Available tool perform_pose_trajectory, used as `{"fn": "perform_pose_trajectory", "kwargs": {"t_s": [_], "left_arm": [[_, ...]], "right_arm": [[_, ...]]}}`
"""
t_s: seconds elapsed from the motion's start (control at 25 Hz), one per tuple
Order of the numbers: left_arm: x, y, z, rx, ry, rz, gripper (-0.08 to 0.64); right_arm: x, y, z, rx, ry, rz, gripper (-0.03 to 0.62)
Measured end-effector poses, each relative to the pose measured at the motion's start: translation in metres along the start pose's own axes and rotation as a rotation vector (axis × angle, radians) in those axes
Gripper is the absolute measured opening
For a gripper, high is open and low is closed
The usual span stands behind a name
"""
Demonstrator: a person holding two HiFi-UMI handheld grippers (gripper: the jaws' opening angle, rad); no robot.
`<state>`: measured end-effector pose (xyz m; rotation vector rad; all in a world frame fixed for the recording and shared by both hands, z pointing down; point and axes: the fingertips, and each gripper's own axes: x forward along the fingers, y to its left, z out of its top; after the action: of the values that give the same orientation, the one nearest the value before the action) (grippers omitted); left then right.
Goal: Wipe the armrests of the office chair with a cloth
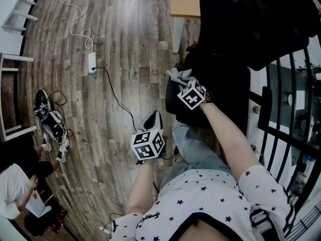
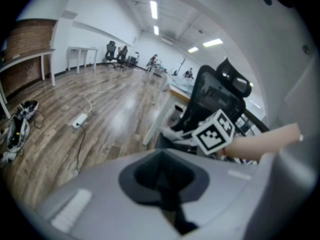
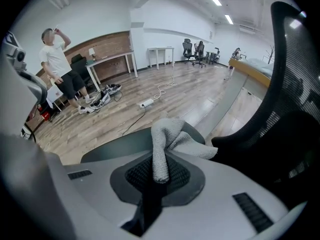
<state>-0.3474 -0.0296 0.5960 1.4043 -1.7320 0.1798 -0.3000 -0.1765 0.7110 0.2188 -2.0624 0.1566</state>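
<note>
1. Right tool point(image 3: 158, 180): smooth grey shell with dark mesh-textured pads. The jaws are closed on a folded strip of the cloth.
2. Cloth point(image 3: 172, 136): light grey, with a nubby woven pile, soft and crumpled. One fold runs down between the right tool's jaws. The rest is bunched just ahead of them, lying on the armrest.
3. Armrest point(image 3: 112, 151): dark grey, smooth, a rounded flat pad. It sits directly under the cloth, on the chair's side facing the open floor.
4. Chair point(image 3: 295, 84): black, with a curved mesh back in a solid frame and a dark seat below.
5. Left tool point(image 2: 165, 184): the same grey shell. The jaws are closed together with nothing between them. In the head view it is held apart from the chair, over the floor.
6. Floor point(image 3: 190, 91): wood-grain planks in mixed brown and grey, with a slight sheen.
7. Power strip point(image 3: 146, 103): white and oblong, lying on the floor with a thin cable trailing from it.
8. Table point(image 1: 183, 4): pale wood top on a white leg, beside the chair.
9. Shoes point(image 3: 102, 98): a loose heap on the floor.
10. Person point(image 3: 57, 64): standing, wearing a white top and dark shorts.
</note>
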Motion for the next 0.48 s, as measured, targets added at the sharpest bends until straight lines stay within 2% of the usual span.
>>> {"fn": "perform_pose_trajectory", "kwargs": {"t_s": [0.48], "left_arm": [[-0.018, -0.006, -0.020, -0.006, -0.017, 0.013, 0.006]], "right_arm": [[-0.009, 0.044, -0.018, -0.059, 0.008, 0.044, 0.034]]}}
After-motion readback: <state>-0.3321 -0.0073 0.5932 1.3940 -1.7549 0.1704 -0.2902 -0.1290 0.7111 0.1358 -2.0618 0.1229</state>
